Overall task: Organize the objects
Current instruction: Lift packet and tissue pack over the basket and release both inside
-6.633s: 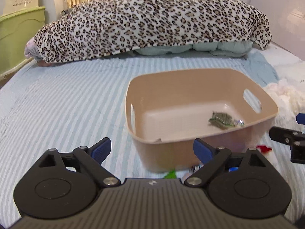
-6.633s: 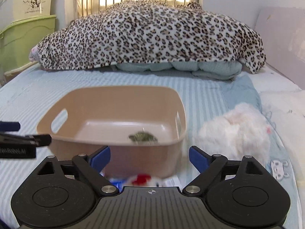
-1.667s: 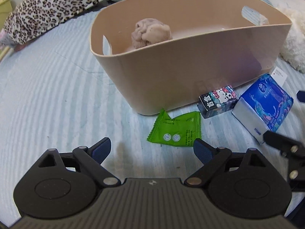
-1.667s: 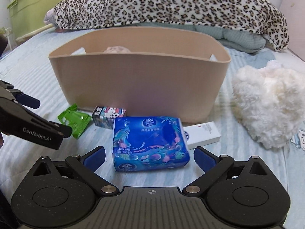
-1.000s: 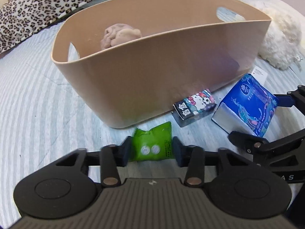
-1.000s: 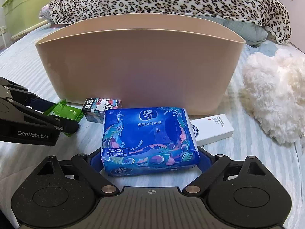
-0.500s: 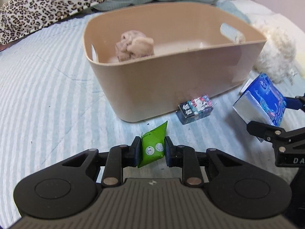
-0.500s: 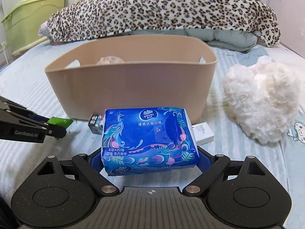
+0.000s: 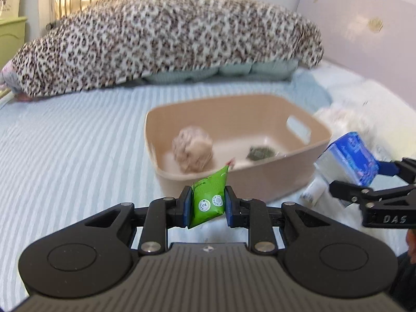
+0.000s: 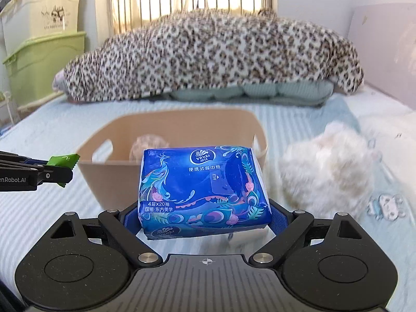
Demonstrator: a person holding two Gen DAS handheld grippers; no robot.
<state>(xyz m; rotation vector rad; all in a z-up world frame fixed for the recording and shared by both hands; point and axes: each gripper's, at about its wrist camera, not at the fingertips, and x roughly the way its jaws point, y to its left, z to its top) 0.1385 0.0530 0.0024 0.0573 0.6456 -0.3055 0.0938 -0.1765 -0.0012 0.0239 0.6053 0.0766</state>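
Observation:
A beige plastic basket (image 9: 309,122) stands on the striped bed; it also shows in the right wrist view (image 10: 182,117). Inside lie a balled beige cloth (image 9: 192,150) and a small dark green packet (image 9: 260,153). My left gripper (image 9: 208,204) is shut on a green snack packet (image 9: 209,199) and holds it up in front of the basket's near wall. My right gripper (image 10: 202,215) is shut on a blue tissue pack (image 10: 202,189), raised before the basket; the tissue pack shows in the left wrist view (image 9: 348,162) at the right.
A white fluffy plush (image 10: 327,166) lies right of the basket. A small white box (image 9: 312,193) lies by the basket's near right corner. A leopard-print blanket (image 9: 161,41) is heaped at the bed's head. Green and cream storage bins (image 10: 41,52) stand at the left.
Both grippers have risen from the bed with their loads, the green packet and the tissue pack, so the basket's inside now shows from above. The Hello Kitty box has dropped out of view.

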